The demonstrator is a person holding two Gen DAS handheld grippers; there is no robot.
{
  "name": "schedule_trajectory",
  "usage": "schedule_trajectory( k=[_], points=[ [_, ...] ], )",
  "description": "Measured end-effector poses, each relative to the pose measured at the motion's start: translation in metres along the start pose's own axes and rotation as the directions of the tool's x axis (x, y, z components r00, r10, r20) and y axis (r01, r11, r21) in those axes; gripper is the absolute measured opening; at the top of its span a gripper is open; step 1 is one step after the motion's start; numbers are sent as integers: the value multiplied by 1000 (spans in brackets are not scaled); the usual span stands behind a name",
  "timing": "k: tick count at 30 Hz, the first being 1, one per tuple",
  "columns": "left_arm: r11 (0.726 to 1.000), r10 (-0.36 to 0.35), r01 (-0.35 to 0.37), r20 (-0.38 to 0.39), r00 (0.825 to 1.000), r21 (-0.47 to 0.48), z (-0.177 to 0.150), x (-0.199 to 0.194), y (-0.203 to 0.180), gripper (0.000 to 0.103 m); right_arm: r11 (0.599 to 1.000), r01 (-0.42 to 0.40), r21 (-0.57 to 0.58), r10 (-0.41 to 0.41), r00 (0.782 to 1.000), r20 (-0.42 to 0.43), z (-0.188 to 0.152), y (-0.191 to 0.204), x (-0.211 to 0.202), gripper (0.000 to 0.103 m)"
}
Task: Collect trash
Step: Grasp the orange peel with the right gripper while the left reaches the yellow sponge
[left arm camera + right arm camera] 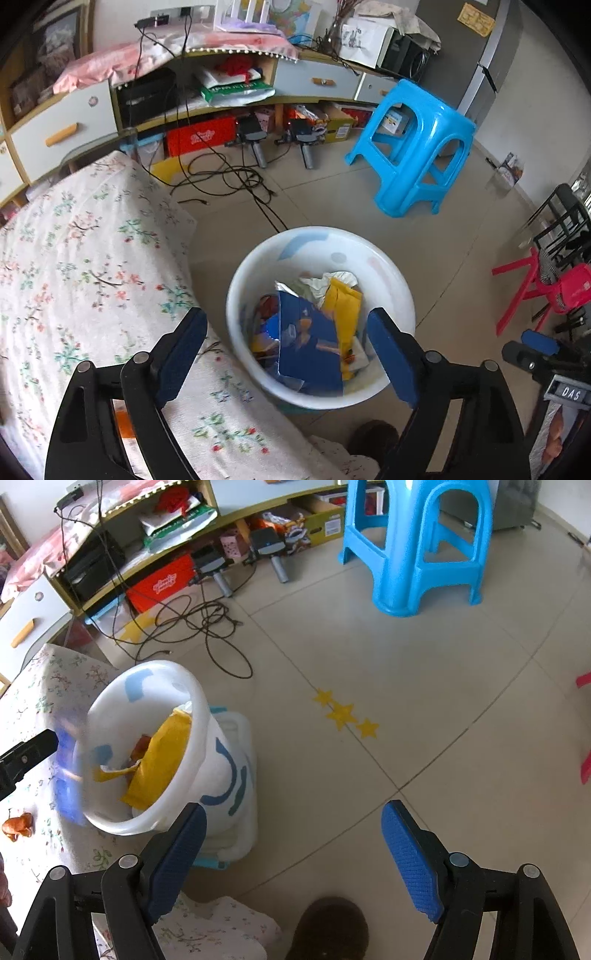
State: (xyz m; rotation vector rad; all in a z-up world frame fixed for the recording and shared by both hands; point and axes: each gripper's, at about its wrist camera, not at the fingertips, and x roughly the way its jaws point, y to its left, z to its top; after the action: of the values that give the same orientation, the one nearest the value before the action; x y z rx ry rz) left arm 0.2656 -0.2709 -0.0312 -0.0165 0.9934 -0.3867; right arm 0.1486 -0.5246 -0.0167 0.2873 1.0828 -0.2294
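White bucket (400,295) holding wrappers (310,343).
Left gripper (286,354) and right gripper (295,849) both gape wide, gripping nothing.

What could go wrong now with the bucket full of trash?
The white bucket sits on a small plastic container rather than the floor, so a bump from the tongs could probably tip it.

The dark blue packet and yellow wrapper stand tall inside, so more trash may slide out.

An orange scrap lies on the flowery cloth; it could be missed.
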Motion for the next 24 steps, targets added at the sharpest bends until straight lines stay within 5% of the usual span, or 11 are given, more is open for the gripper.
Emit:
schedule_trajectory(
  k=[16, 24],
  points=[
    [999, 52, -52, 24, 998, 6, -31, -77, 52, 99, 998, -40, -57, 41, 999, 4, -6, 49, -9, 82],
    [992, 119, -118, 27, 992, -44, -61, -116, 111, 100, 990, -61, -128, 61, 998, -6, -16, 93, -10, 82]
  ],
)
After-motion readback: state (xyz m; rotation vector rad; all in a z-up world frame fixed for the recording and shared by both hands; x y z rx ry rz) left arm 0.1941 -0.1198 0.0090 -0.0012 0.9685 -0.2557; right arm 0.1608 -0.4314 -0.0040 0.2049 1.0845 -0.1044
